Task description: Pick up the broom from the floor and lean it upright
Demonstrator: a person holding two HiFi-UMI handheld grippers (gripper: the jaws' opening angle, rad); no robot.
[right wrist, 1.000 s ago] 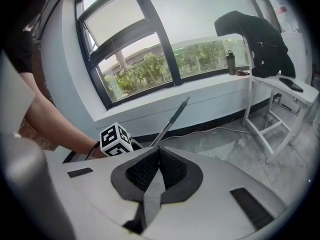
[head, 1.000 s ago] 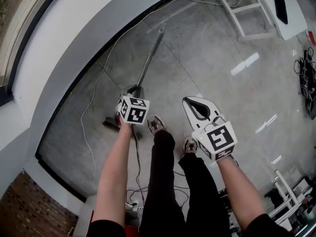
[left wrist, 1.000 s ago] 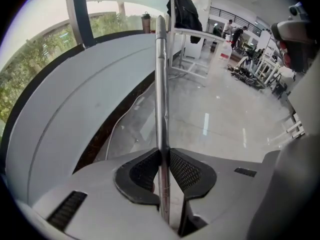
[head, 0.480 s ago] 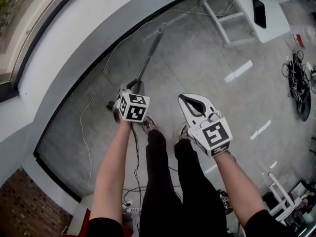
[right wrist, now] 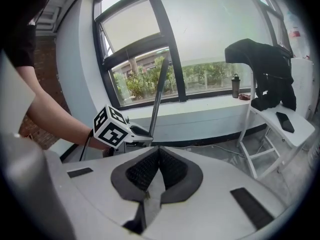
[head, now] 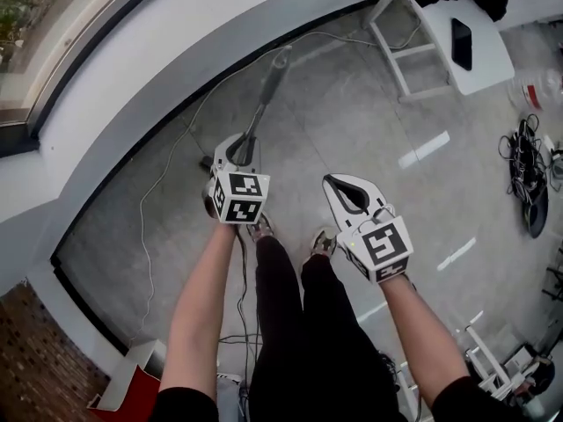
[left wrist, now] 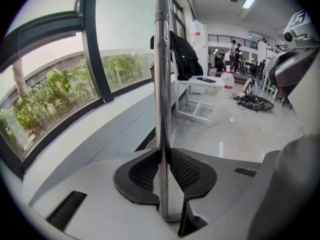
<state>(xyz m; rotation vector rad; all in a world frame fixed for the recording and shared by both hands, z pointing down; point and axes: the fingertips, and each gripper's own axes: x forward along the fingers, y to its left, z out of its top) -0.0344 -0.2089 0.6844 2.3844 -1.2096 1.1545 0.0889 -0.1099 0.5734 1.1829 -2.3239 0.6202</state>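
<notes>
In the head view my left gripper [head: 239, 148] is shut on the broom's metal handle [head: 268, 90], which slants up and away toward the grey wall. The left gripper view shows the handle [left wrist: 161, 59] rising steeply from between the pads, with my left gripper [left wrist: 162, 156] clamped low on it. The broom's head is hidden under the gripper and hand. My right gripper [head: 345, 183] hangs beside it to the right, shut and holding nothing. The right gripper view shows my right gripper [right wrist: 159, 151] with pads meeting, and the left gripper's marker cube [right wrist: 112, 129] and the handle [right wrist: 159, 91] beyond it.
A curved grey wall [head: 132, 86] under windows runs along the left, with a thin white cable [head: 145, 227] on the floor beside it. A white step table [head: 457, 51] with a phone stands back right. Tangled cables [head: 528, 174] lie right. The person's shoes [head: 259, 227] are below the grippers.
Both grippers have risen. The left one has lifted the broom handle with it, so the handle stands steeper and the bristles have gone out of sight.
</notes>
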